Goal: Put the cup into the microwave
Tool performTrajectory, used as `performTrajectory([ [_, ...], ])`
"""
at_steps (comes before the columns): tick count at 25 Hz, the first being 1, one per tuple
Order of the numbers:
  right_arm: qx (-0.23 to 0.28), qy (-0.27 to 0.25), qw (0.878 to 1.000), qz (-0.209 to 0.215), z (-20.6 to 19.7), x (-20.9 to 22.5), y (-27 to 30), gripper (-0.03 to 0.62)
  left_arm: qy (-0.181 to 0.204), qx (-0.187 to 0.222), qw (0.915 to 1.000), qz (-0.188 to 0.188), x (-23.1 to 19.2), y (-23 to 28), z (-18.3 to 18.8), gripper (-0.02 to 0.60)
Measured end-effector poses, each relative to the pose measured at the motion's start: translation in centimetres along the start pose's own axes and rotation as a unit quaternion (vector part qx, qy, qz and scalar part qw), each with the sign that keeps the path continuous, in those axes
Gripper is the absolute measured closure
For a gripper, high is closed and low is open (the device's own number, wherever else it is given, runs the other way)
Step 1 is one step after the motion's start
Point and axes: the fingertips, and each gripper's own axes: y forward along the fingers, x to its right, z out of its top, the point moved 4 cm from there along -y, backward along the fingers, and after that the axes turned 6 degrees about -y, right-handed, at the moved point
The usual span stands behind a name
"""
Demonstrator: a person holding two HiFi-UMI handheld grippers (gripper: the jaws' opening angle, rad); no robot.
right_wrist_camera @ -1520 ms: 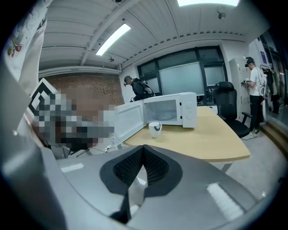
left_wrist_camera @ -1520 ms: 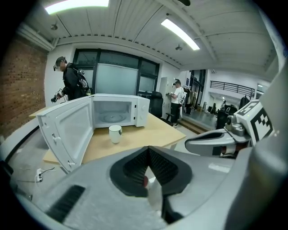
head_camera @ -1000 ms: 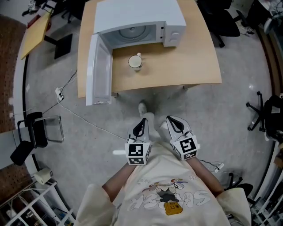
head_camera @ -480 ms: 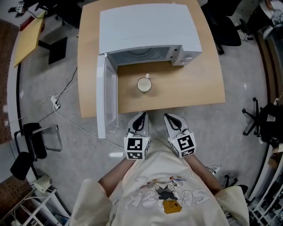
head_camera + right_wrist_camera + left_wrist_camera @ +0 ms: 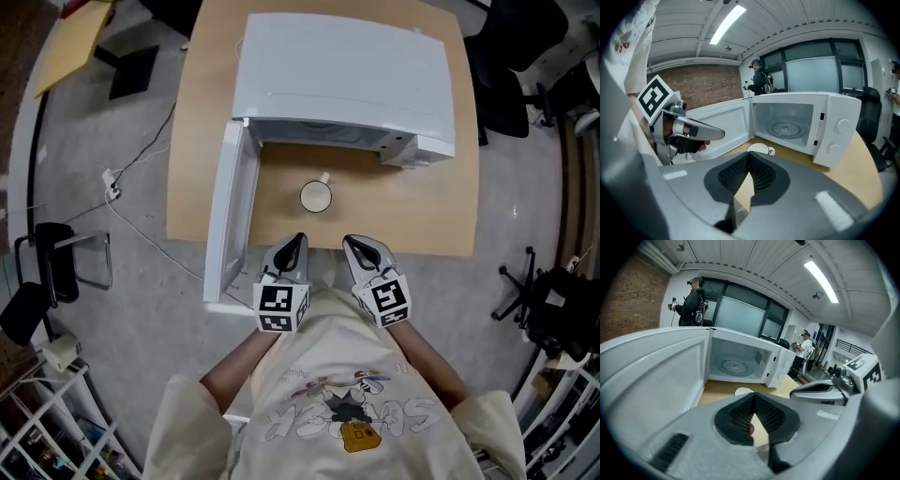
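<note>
A white cup (image 5: 316,196) stands on the wooden table (image 5: 206,141), just in front of the white microwave (image 5: 347,80), whose door (image 5: 230,216) hangs open to the left. The cup (image 5: 743,391) shows just past the left jaws and the cup (image 5: 759,148) just past the right jaws, with the empty oven cavity (image 5: 785,123) behind. My left gripper (image 5: 300,239) and right gripper (image 5: 349,242) hover side by side at the table's near edge, short of the cup. Both are shut with nothing between the jaws.
Office chairs (image 5: 502,89) stand at the table's right and a black chair (image 5: 42,272) at the left. A white cable (image 5: 141,225) trails over the grey floor. Two people (image 5: 691,303) stand far off by the windows. A white rack (image 5: 47,431) is at the lower left.
Both grippers and the person have moved forward to the table's near edge. The table, microwave and cup now lie much closer beneath the view. The jaws have stayed shut.
</note>
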Motion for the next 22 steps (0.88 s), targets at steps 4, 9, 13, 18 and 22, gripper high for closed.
performTrajectory([
  [4,-0.014,-0.043,0.994,0.099,0.3,1.1,1.9,0.586,-0.020,0.013,0.9991,0.034,0.1,0.6,0.7,0.575],
  [9,-0.037,-0.192,0.953,0.232,1.7,1.5,6.4,0.230,-0.044,0.030,0.9950,0.085,-0.7,-0.1,0.6,0.577],
  [13,-0.069,-0.351,0.892,0.277,1.8,1.7,11.1,0.156,-0.075,0.051,0.9868,0.134,-1.7,-1.7,0.3,0.577],
  [18,-0.125,-0.467,0.815,0.320,0.0,1.3,15.7,0.137,-0.107,0.064,0.9756,0.181,-2.2,-3.5,-0.9,0.575],
  [22,-0.143,-0.492,0.789,0.339,-1.2,1.0,16.6,0.191,-0.128,0.072,0.9664,0.211,-2.5,-4.2,-1.7,0.577],
])
